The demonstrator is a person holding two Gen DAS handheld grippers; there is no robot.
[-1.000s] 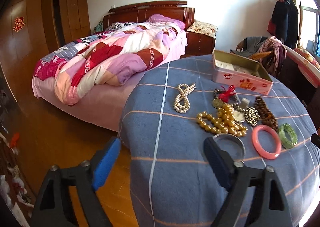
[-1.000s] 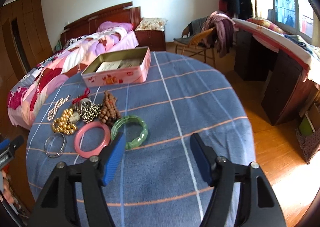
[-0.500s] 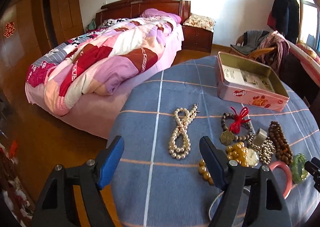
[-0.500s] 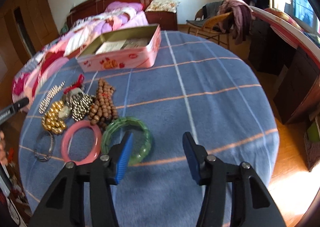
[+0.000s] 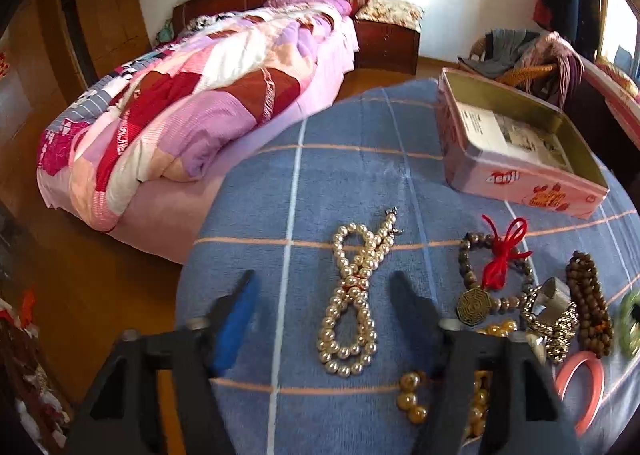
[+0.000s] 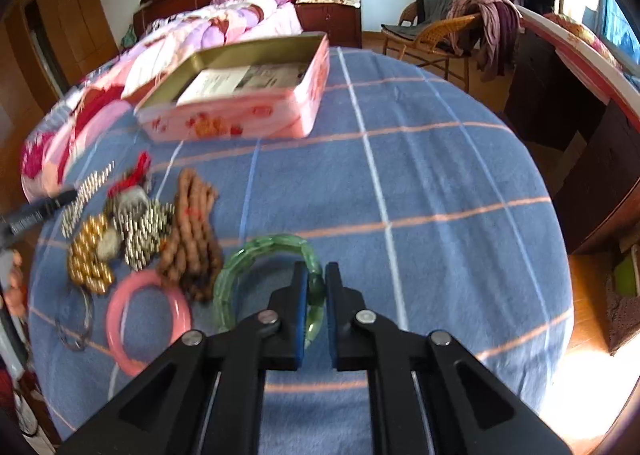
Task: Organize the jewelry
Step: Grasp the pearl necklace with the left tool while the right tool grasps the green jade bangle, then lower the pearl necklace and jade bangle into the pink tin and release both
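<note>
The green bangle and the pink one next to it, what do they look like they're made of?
The green bangle, pinched in the right claw, is translucent and glossy with cloudy patches; that suggests jade or glass, though which one can't be told. The pink bangle is opaque, evenly coloured and smooth with a soft sheen, so likely plastic or resin, possibly dyed stone.

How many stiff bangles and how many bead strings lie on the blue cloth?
Bangles: 3 (green bangle, pink bangle, thin metal bangle)
Bead strings: 4 (pearl string, gold string, brown wooden string, dark string with red tassel)
Total: 7
</note>
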